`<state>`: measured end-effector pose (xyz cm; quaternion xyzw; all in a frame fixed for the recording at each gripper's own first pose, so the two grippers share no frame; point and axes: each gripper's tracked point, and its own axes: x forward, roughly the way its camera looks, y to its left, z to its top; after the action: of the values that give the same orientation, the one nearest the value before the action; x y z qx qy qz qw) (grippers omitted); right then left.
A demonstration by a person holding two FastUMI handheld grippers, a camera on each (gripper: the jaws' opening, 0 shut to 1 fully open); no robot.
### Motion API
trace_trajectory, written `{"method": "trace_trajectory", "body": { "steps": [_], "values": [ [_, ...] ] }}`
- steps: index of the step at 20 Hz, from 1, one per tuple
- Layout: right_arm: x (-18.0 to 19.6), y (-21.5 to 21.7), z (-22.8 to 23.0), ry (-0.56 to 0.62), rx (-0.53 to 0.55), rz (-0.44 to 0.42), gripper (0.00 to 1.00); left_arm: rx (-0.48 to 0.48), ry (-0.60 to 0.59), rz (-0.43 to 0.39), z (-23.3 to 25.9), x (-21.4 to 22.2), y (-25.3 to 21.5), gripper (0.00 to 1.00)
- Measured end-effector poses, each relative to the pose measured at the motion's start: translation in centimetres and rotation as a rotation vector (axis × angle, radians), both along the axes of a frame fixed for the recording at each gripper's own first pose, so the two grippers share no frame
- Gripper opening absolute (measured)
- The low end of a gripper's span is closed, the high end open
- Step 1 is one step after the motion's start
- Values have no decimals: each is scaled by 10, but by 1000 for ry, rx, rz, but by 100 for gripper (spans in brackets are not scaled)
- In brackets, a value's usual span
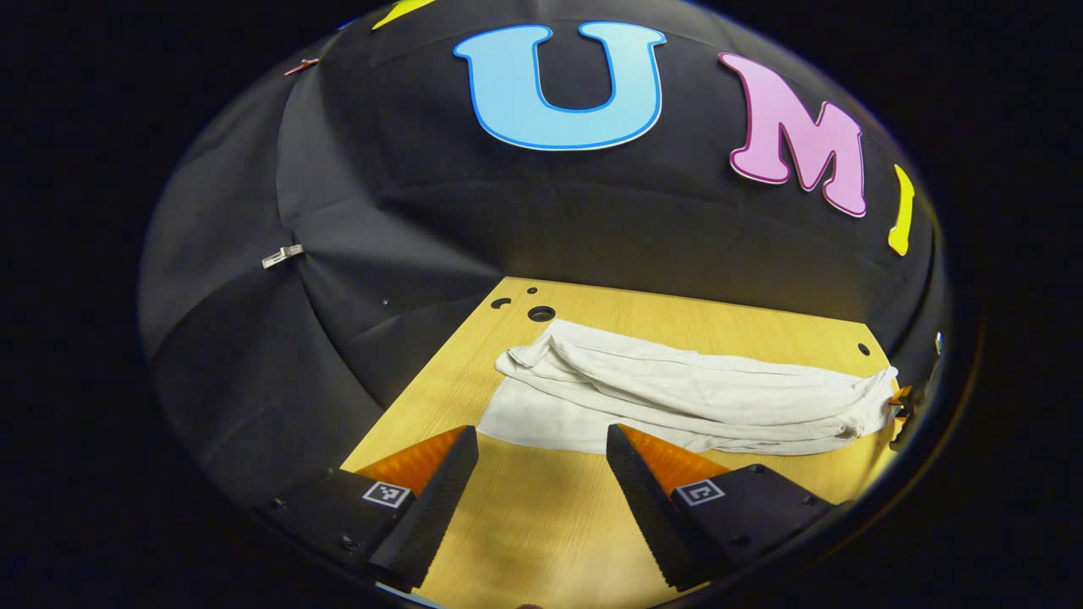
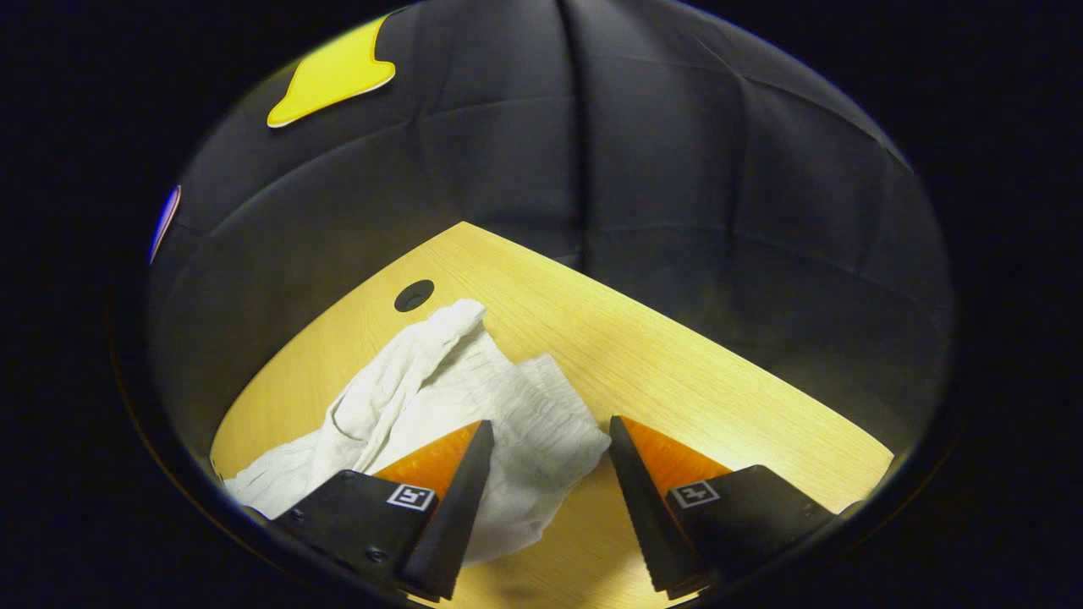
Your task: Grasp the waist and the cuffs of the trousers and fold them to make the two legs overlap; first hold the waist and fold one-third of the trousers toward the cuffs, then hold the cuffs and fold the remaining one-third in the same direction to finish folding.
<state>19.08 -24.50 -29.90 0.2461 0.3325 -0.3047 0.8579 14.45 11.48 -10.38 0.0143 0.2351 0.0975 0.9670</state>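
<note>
Left gripper view first: your left gripper (image 1: 541, 436) hangs over the near part of the wooden table (image 1: 541, 524), fingers spread wide with bare wood between them, gripping nothing. One fingertip (image 1: 461, 444) sits at the near left corner of the white trousers (image 1: 677, 393), just at the cloth's edge; whether it touches, you can't tell from here. The other tip points at the near hem further right. The trousers lie stretched left to right across the far half of the table, a flat layer underneath and a rumpled, bunched layer on top. Past their left end there are holes (image 1: 541, 314) in the tabletop, one large and two small. At the far right end of the trousers, the bunched cloth meets the other gripper (image 1: 904, 406) at the edge of the view, too small to read how it stands.

Now the right gripper view: your right gripper (image 2: 546, 436) is also released, fingers wide apart. The crinkled waistband end of the trousers (image 2: 474, 397) lies between and under them, spilling from the left finger toward the middle of the gap. The left finger (image 2: 461, 482) overlaps the cloth; the right finger stands over bare table (image 2: 677, 372), just beside the cloth's edge. Neither presses the fabric closed. The rest of the trousers runs away to the left in a loose ridge, ending near a dark hole (image 2: 414, 295) in the tabletop.
</note>
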Motion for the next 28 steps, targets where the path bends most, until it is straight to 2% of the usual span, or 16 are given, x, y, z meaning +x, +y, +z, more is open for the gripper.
{"method": "trace_trajectory", "body": {
  "steps": [4, 5, 6, 7, 9, 12, 15, 20, 26, 28],
  "values": [
    [6, 8, -3, 16, 2, 31, 46, 4, 9, -10, -1, -2, -6, 98],
    [5, 8, 3, -1, -4, 31, 27, 2, 12, -11, -4, -3, -7, 98],
    [4, 10, 3, 10, 10, 33, 28, -1, 16, -13, -6, -2, -8, 98],
    [3, 10, 6, -3, 16, 33, 14, -6, 21, -15, -8, -3, -10, 98],
    [8, 14, 3, -23, 41, 66, 15, -13, 32, -22, -13, -4, -12, 98],
    [10, 9, 19, -46, 11, 96, 12, -14, 35, -32, -13, -3, -12, 98],
    [21, 1, 59, -110, -46, 110, 12, 6, 26, -42, -8, -4, -6, 98],
    [20, 21, 141, -170, -145, 215, 12, -21, 4, -37, -6, -11, 4, 98],
    [3, 63, 227, -264, -176, 306, 12, -58, -18, -4, -4, -23, 33, 98],
    [0, 79, 248, -301, -163, 353, 12, -40, -9, -12, -6, -28, 45, 98]
  ]
}}
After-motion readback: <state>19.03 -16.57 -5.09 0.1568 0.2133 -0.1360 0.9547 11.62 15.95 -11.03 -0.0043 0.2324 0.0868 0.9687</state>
